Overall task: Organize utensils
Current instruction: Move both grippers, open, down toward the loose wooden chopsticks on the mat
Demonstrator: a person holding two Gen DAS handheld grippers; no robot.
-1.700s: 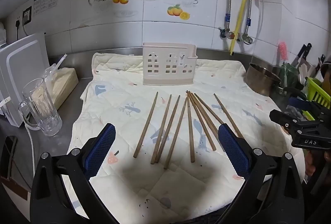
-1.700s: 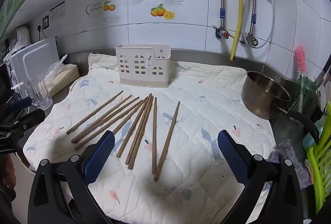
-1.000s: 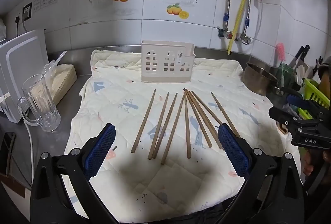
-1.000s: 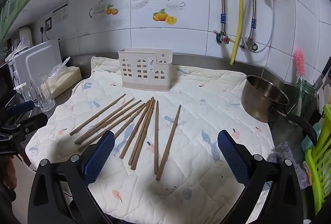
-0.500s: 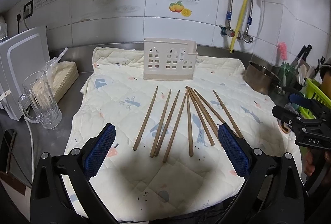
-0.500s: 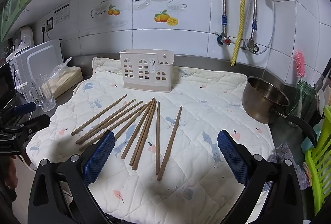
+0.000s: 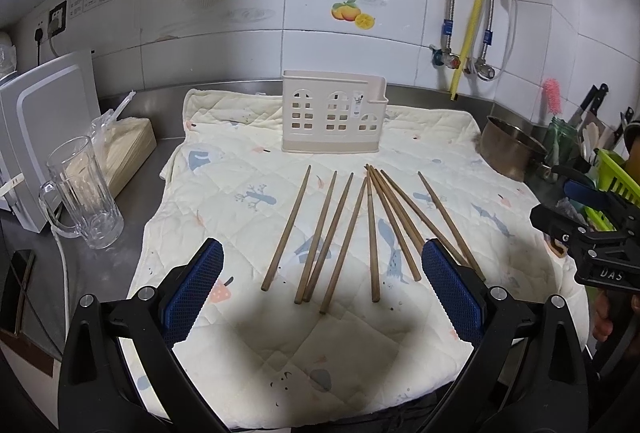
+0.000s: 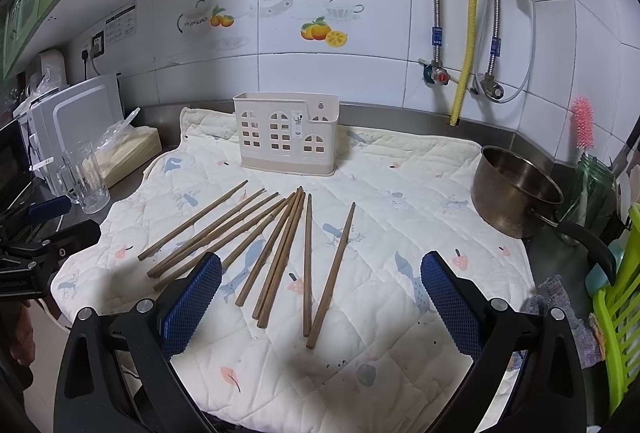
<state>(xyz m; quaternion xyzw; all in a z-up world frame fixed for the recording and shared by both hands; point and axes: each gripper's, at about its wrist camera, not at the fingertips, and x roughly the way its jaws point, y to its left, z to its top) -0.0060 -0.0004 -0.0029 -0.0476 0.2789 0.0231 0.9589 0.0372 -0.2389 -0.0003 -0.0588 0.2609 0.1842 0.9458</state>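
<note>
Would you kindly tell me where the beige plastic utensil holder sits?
The beige plastic utensil holder stands upright at the back of the quilted cloth, near the tiled wall, beyond the wooden chopsticks.

Glass mug (image 7: 82,193) left — steel pot (image 8: 516,193) right, quilted mat (image 8: 400,233)

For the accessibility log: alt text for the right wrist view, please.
Eight wooden chopsticks lie fanned on a quilted cloth before an empty beige utensil holder. The right gripper hovers above them, jaws open; a steel pot sits right.

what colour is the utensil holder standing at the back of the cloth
The utensil holder is pale beige or cream, with window-shaped cutouts; clearest in the right wrist view.
</note>
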